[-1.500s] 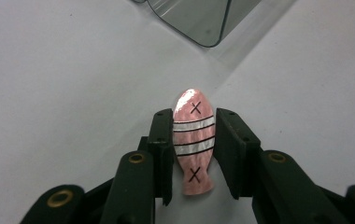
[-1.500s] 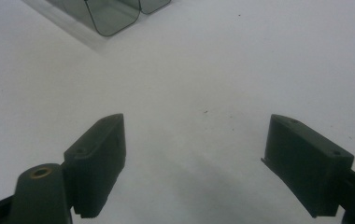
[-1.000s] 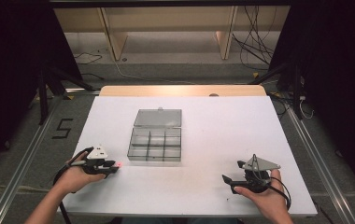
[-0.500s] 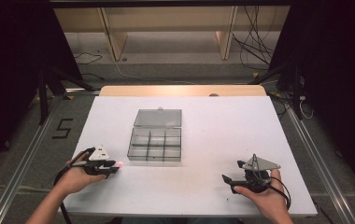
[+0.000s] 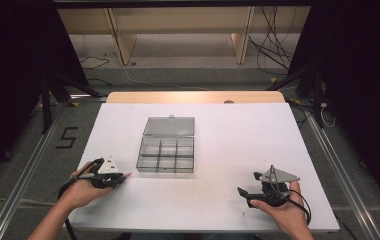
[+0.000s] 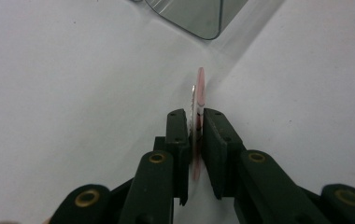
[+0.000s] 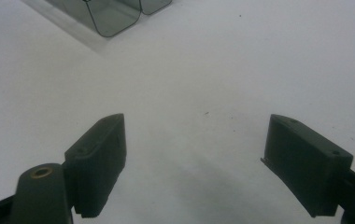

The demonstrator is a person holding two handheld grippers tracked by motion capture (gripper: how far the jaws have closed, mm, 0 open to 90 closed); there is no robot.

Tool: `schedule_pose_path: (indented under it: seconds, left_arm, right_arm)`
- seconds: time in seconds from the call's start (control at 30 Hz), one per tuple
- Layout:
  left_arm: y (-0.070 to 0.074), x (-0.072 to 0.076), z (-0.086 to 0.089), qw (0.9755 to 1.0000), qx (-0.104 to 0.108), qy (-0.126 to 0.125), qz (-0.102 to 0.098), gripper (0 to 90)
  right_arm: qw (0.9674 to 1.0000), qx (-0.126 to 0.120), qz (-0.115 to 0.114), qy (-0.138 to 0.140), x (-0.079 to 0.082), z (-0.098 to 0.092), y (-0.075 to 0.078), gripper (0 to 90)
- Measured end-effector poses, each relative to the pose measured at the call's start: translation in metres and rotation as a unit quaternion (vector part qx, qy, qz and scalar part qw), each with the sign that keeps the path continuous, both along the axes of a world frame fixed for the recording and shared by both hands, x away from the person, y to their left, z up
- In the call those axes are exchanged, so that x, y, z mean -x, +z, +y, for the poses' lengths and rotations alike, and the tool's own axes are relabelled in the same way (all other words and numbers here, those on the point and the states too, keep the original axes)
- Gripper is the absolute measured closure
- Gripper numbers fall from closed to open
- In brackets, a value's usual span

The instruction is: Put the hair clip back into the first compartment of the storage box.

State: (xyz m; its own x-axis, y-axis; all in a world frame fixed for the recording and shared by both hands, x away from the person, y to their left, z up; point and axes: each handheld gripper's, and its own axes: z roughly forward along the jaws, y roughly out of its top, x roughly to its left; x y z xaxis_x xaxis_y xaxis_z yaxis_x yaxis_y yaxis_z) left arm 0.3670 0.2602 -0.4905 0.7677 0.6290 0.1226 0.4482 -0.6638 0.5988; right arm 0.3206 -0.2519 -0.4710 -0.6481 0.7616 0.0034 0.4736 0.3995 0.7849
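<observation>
- The left hand-held gripper (image 6: 196, 126) is clamped on a thin pink disc (image 6: 200, 88), held on edge between the pads; its jaws have just been closing, and the disc now sits pinched between them, with a thin silvery edge showing against its left face.
- In the high view that same left hand-held gripper (image 5: 123, 177) sits low over the white surface (image 5: 238, 130) at its near left, pointing toward the box, with a speck of pink at its tip.
- The right hand-held gripper (image 7: 194, 163) stands with its jaws wide apart and nothing between them, resting over bare surface at the near right (image 5: 243, 192).
- Judged from this, the step in hand is the pick-up: the disc is gripped but not yet lifted clear of the surface.
- The next move likely calls for raising the disc without letting it slip, carrying it to the clear compartment box (image 5: 166, 154) just beyond, and releasing it over one of the open cells.
- The box's lid (image 5: 169, 126) lies folded open at the far side, so the compartments are free to receive it; I cannot tell whether any cell already holds something.
- No brand or label can be read on the box or the disc.
- On the floor left of the surface, a dark taped figure "5" (image 5: 67, 137) is legible.
</observation>
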Motion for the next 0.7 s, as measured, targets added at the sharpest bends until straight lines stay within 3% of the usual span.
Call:
schedule_pose_path:
  seconds: [0.17,0.43,0.7]
  left_arm:
    - [-0.0014,-0.0014,0.0047,0.9995,0.025,0.014,0.015,81.2]
    - [0.0003,-0.0011,0.0015,0.9998,0.013,0.012,0.012,83.8]
    - [0.0037,-0.0014,0.0021,0.9998,0.015,0.012,0.009,84.2]
  right_arm:
    - [1.0,0.0,-0.001,-0.001,-0.0003,-0.0001,0.0001,21.9]
    - [1.0,0.0,0.0,0.0,-0.0003,0.0004,0.0001,21.9]
    - [1.0,0.0,0.0,-0.001,-0.0006,0.0,0.0,22.1]
